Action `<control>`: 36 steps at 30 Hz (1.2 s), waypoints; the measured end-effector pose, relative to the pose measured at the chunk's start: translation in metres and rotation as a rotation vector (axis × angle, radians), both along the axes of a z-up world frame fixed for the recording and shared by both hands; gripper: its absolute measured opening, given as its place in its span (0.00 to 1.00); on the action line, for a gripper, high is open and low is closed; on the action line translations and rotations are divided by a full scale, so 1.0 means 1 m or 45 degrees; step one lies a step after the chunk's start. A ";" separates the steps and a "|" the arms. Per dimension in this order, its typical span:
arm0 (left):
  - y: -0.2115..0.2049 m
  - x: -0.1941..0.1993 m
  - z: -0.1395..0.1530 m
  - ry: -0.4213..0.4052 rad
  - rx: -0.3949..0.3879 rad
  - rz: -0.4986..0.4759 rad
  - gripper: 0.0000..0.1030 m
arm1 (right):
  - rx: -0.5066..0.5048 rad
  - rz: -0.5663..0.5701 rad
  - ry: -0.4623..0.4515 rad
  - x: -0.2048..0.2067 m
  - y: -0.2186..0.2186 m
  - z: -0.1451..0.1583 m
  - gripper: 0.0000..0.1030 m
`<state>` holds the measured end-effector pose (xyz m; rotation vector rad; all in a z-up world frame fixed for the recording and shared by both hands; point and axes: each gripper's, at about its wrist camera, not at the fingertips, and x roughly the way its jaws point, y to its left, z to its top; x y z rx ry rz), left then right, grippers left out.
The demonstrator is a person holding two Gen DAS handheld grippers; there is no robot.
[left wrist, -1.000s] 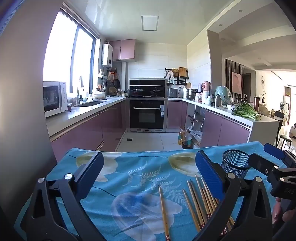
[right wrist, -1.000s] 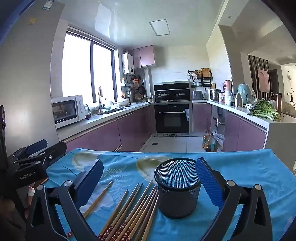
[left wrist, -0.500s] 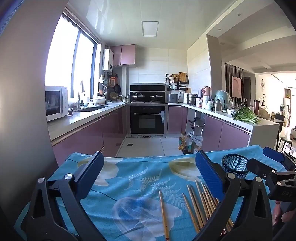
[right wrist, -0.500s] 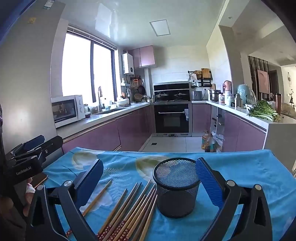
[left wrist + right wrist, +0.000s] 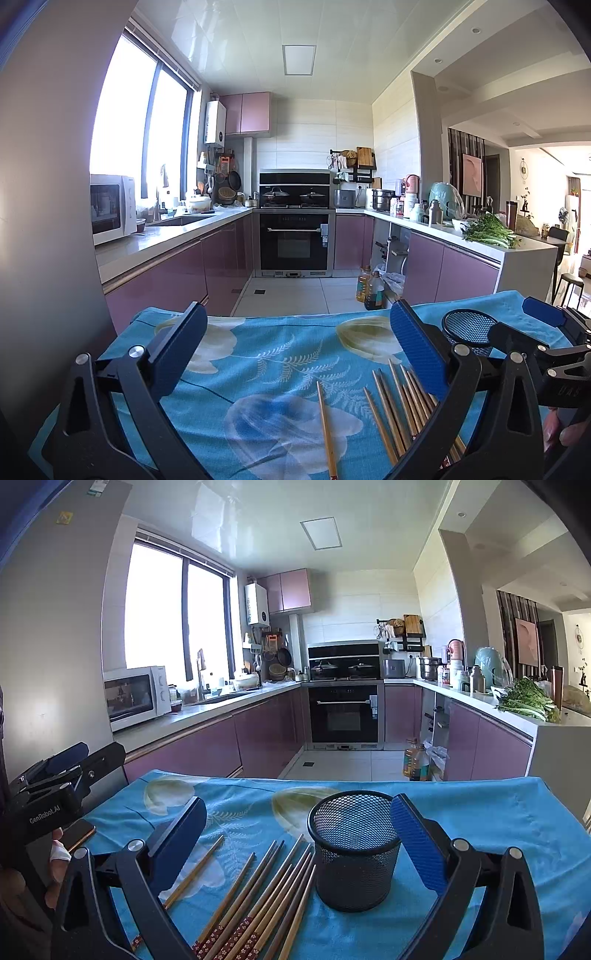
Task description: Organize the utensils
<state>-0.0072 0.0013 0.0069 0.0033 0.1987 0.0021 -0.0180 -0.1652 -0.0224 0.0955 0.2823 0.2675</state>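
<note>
mesh cup (image 5: 354, 853) upright — chopsticks (image 5: 258, 893) lie beside it, on the cloth (image 5: 480, 812).

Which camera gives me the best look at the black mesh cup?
The right wrist view: the black mesh cup stands whole and upright on the cloth, close and central, just right of the chopsticks. The left wrist view shows only its rim and upper wall, far right, partly hidden behind the right gripper.

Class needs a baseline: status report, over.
Left tool open, right tool open, both empty. Chopsticks loose on cloth beside mesh cup. Nothing blocking.
</note>
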 end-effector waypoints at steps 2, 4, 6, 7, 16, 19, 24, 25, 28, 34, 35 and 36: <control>0.000 0.000 0.000 0.002 0.001 0.001 0.95 | 0.000 0.000 0.002 0.000 0.000 -0.002 0.94; 0.000 0.000 0.000 0.000 0.001 0.000 0.95 | 0.000 0.000 0.002 0.000 -0.001 -0.002 0.94; 0.000 0.000 0.000 -0.001 0.001 0.000 0.95 | 0.003 0.000 0.004 0.000 -0.001 -0.003 0.94; 0.000 0.000 0.000 -0.001 0.001 -0.001 0.95 | 0.005 0.001 0.005 0.000 -0.001 -0.004 0.94; 0.000 0.001 -0.001 0.002 0.001 -0.002 0.95 | 0.006 -0.001 0.007 0.000 -0.003 -0.005 0.94; 0.001 0.002 -0.002 0.003 0.003 -0.002 0.95 | 0.005 -0.001 0.011 0.001 -0.004 -0.006 0.94; 0.001 0.003 -0.003 0.003 0.003 -0.002 0.95 | 0.005 0.000 0.012 0.001 -0.002 -0.007 0.94; 0.000 0.003 -0.003 0.002 0.005 -0.001 0.95 | 0.005 0.001 0.014 0.001 -0.002 -0.007 0.94; 0.000 0.004 -0.004 0.004 0.007 -0.007 0.95 | 0.006 0.001 0.017 0.001 -0.003 -0.008 0.94; 0.001 0.006 -0.006 0.005 0.010 -0.008 0.95 | 0.004 0.001 0.015 0.001 -0.003 -0.008 0.94; 0.001 0.006 -0.006 0.005 0.009 -0.007 0.95 | 0.005 0.001 0.015 0.001 -0.003 -0.008 0.94; 0.001 0.006 -0.006 0.005 0.008 -0.008 0.95 | 0.006 0.000 0.015 0.001 -0.003 -0.008 0.94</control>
